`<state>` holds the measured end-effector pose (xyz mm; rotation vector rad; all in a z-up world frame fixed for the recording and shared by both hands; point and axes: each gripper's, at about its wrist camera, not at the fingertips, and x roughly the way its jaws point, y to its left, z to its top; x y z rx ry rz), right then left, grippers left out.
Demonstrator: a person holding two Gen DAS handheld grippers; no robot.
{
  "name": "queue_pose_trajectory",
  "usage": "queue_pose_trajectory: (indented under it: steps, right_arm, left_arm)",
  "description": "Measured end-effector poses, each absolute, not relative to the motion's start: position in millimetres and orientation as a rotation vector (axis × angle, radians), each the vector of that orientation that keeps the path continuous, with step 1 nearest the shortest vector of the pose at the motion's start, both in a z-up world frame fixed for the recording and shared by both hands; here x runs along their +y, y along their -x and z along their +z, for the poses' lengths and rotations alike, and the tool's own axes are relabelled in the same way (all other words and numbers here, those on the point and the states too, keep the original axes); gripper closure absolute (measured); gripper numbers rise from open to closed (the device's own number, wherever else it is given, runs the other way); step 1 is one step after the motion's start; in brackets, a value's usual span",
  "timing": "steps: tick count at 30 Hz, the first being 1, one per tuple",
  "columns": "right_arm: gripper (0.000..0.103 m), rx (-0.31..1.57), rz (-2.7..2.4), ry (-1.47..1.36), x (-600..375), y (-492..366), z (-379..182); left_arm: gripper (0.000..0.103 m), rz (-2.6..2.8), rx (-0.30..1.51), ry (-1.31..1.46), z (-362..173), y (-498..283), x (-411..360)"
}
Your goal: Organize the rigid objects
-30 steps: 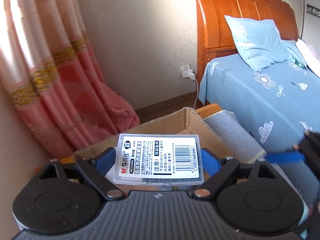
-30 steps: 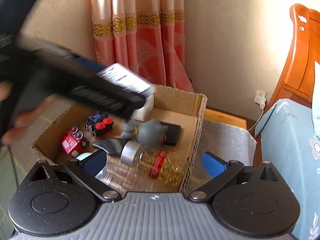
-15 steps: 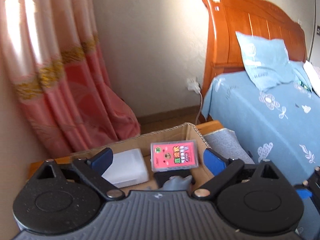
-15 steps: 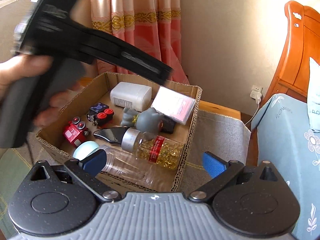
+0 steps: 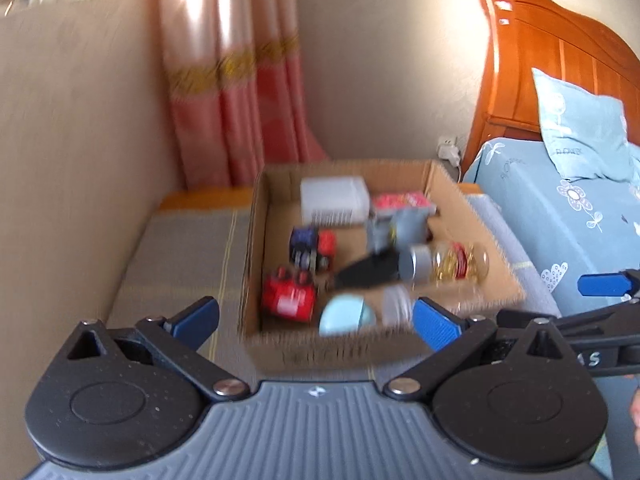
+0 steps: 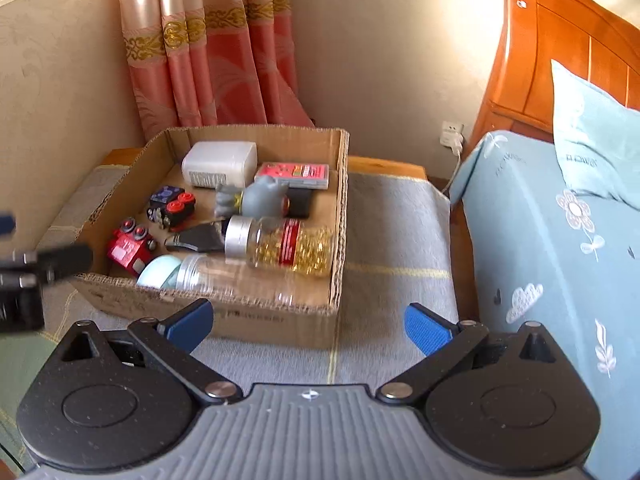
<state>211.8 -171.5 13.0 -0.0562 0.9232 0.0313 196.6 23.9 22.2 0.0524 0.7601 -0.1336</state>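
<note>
A cardboard box (image 6: pixel 338 216) (image 5: pixel 476 216) stands on a grey cloth. In it lie a red-faced clear card case (image 6: pixel 294 174) (image 5: pixel 402 202), a white box (image 6: pixel 220 166), a grey figure (image 6: pixel 256 198), two toy cars (image 6: pixel 172 208) (image 6: pixel 130 244), a jar of gold capsules (image 6: pixel 288 244), a clear bottle (image 6: pixel 224 276), a black piece (image 6: pixel 196 240) and a pale blue round thing (image 6: pixel 158 272). My left gripper (image 5: pixel 316 320) is open and empty, held back before the box's near wall. My right gripper (image 6: pixel 308 326) is open and empty, in front of the box.
A bed with a blue flowered cover (image 6: pixel 552 240) and wooden headboard (image 6: pixel 560 40) lies to the right. A pink curtain (image 6: pixel 208 60) and beige wall stand behind the box. A wall socket with a charger (image 6: pixel 452 136) sits near the headboard. The grey cloth (image 6: pixel 396 240) stretches right of the box.
My left gripper let go of the card case, which now lies in the box at the back. The left gripper then drew back and away from the box. The right gripper stayed open.
</note>
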Motion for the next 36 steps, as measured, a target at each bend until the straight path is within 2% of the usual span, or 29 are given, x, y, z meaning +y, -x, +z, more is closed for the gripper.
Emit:
queue_pose_trajectory:
  steps: [36]
  right_arm:
    - [0.000, 0.894, 0.003, 0.046, -154.6, -192.0, 21.0]
  left_arm:
    - [0.001, 0.005, 0.766, -0.138, 17.2, -173.0, 26.6]
